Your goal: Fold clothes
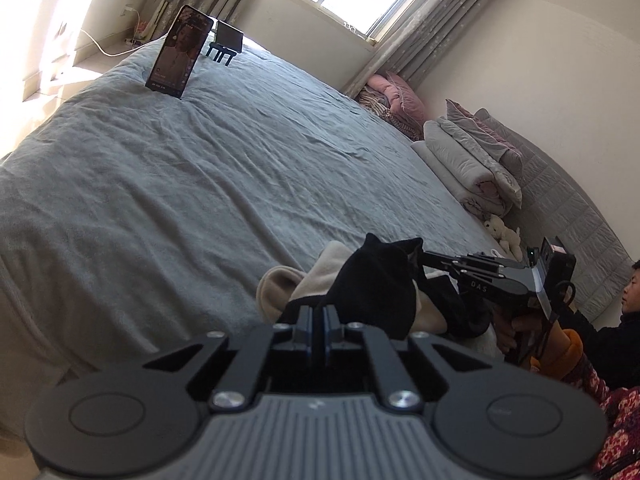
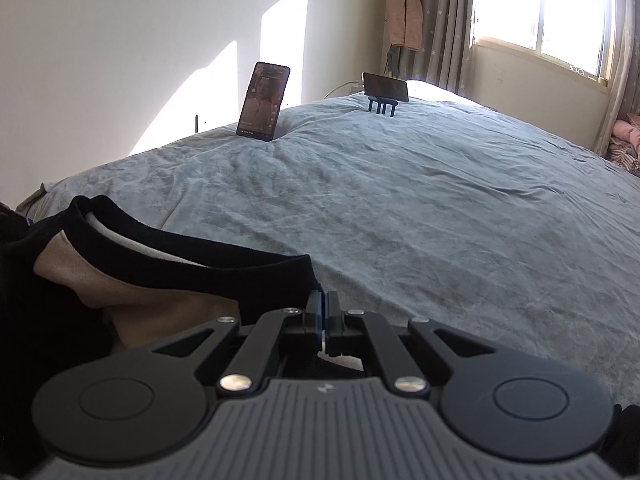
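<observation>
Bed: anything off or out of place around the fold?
Nothing damaged or spilled. Oddities: two phones stand on the blanket, one upright, one on a stand. The black garment is bunched with its beige lining out, pinched by the left gripper and right gripper.

Grey blanket (image 2: pixel 440 208) spreads wrinkled across the bed. A lit phone (image 2: pixel 263 101) stands propped near its far edge, a second phone (image 2: pixel 386 87) on a stand beyond. Folded quilts (image 1: pixel 472 160) sit stacked by the headboard (image 1: pixel 568 216), curtains (image 2: pixel 440 20) flanking the bright window (image 2: pixel 540 4).
</observation>
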### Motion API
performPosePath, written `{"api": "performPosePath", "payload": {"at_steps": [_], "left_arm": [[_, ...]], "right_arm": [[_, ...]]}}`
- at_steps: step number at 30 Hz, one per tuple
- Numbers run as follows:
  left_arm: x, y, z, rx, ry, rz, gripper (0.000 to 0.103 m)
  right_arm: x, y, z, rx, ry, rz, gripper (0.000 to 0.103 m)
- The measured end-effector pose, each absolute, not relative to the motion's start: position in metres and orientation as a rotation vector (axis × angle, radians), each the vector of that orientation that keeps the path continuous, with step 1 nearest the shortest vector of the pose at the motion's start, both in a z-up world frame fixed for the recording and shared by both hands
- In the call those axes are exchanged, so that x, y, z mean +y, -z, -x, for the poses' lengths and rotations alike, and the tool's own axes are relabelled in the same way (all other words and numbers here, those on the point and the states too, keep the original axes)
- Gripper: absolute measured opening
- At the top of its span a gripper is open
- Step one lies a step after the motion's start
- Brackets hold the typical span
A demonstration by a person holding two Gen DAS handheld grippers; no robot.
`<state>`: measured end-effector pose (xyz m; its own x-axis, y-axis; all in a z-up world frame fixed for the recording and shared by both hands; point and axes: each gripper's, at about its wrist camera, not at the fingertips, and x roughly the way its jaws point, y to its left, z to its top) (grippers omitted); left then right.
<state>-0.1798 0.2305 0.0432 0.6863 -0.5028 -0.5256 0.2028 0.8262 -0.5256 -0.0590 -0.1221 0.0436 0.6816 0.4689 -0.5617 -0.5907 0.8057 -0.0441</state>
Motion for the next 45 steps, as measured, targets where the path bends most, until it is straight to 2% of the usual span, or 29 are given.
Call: {"api": "performPosePath", "payload": {"at_steps": [9,14,22,29,30,34,35,36,38,45], "left_arm": [[0.194,-0.082,0.165,0.485,0.260,0.204,0.002],[0.157,-0.098,0.117,0.369,0.215,0.034,0.002],[0.092,-0.107,0.032,0.254,0.225,-0.137,0.002],[0.069,-0.085,-0.038,0.293,0.200,-0.174,0.002],[0.072,-0.080,-0.045,0.318,0.197,-0.153,0.002],[0.086,-0.063,-0.048,0.375,0.154,-0.132,0.002],[0.090,-0.061,-0.049,0.389,0.142,-0.123,0.002],[0.093,-0.058,-0.049,0.404,0.131,-0.114,0.002],[0.102,-0.055,-0.049,0.434,0.113,-0.101,0.002],[0.116,-0.042,-0.056,0.498,0.057,-0.091,0.002]], "right_arm": [[-0.134,-0.059,0.072,0.428,-0.475,0.223,0.001],[-0.146,-0.075,0.072,0.313,-0.338,0.253,0.001],[-0.176,-0.090,0.034,0.238,-0.126,0.280,0.000],[-0.204,-0.084,-0.015,0.392,-0.170,0.126,0.001],[-0.205,-0.080,-0.018,0.420,-0.194,0.110,0.012],[-0.197,-0.059,-0.025,0.540,-0.293,0.110,0.018],[-0.194,-0.054,-0.027,0.573,-0.318,0.109,0.023],[-0.191,-0.048,-0.029,0.605,-0.342,0.106,0.034],[-0.185,-0.039,-0.032,0.659,-0.379,0.097,0.044],[-0.175,-0.016,-0.042,0.842,-0.438,0.044,0.043]]}}
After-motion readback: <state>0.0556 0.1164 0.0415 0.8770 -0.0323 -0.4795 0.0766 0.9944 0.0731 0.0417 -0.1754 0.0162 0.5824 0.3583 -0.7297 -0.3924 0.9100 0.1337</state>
